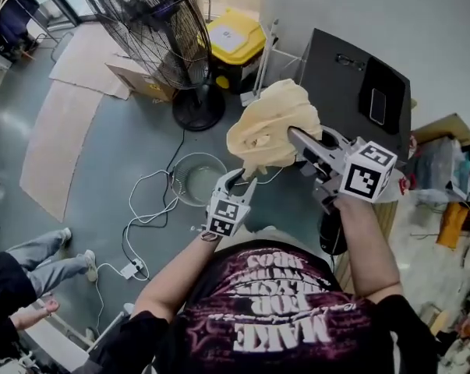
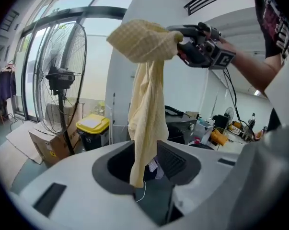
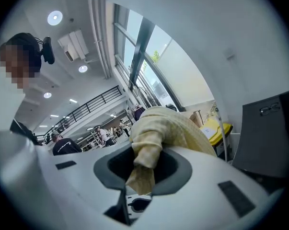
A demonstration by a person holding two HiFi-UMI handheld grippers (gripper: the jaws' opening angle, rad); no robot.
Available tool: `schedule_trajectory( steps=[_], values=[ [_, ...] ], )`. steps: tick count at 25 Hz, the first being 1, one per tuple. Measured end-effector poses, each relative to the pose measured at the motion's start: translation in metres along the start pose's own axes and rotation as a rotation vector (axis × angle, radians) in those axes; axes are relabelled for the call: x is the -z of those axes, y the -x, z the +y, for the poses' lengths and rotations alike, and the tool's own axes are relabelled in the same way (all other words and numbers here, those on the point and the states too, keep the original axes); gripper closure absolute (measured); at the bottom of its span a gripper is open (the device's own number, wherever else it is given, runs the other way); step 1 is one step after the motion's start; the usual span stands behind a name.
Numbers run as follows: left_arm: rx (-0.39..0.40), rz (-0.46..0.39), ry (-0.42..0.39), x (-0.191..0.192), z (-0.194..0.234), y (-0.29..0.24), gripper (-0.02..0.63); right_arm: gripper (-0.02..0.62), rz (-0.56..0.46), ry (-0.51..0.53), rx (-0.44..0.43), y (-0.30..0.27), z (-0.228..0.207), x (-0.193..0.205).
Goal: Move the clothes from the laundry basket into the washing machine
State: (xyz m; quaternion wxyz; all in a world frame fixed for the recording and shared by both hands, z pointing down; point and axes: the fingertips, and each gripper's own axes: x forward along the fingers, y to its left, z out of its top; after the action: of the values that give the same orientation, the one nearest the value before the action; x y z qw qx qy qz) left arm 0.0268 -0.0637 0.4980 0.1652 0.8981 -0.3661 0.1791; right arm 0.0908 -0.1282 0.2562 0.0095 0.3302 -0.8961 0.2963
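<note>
A pale yellow cloth (image 1: 270, 127) hangs bunched from my right gripper (image 1: 297, 139), which is shut on its upper part at chest height. In the left gripper view the cloth (image 2: 146, 104) drapes down from the right gripper (image 2: 180, 40), and its lower end dangles between the jaws of my left gripper (image 2: 146, 169). Those jaws stand apart and do not press on it. The head view shows the left gripper (image 1: 241, 179) just below the cloth. In the right gripper view a fold of the cloth (image 3: 158, 133) is pinched in the right gripper (image 3: 142, 169).
A dark cabinet (image 1: 359, 84) stands ahead to the right. A standing fan (image 1: 153, 29) and a yellow-lidded bin (image 1: 233, 41) are at the back. A round clear basin (image 1: 197, 176), white cables with a power strip (image 1: 133, 267) and a person's legs (image 1: 32, 259) are on the floor.
</note>
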Motion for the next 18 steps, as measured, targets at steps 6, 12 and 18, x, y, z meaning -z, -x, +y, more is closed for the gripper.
schedule_trajectory(
  steps=[6,12,18],
  values=[
    [0.016,0.035,-0.058,0.009,-0.032,-0.055,0.449,0.511,-0.054,0.008,-0.010,0.044,0.009,-0.028],
    [-0.018,0.047,-0.108,0.004,-0.050,-0.093,0.449,0.511,-0.136,-0.007,-0.067,0.086,0.032,-0.064],
    [-0.041,0.016,-0.055,-0.016,-0.060,-0.109,0.589,0.511,-0.190,0.009,-0.052,0.128,0.029,-0.076]
  ],
)
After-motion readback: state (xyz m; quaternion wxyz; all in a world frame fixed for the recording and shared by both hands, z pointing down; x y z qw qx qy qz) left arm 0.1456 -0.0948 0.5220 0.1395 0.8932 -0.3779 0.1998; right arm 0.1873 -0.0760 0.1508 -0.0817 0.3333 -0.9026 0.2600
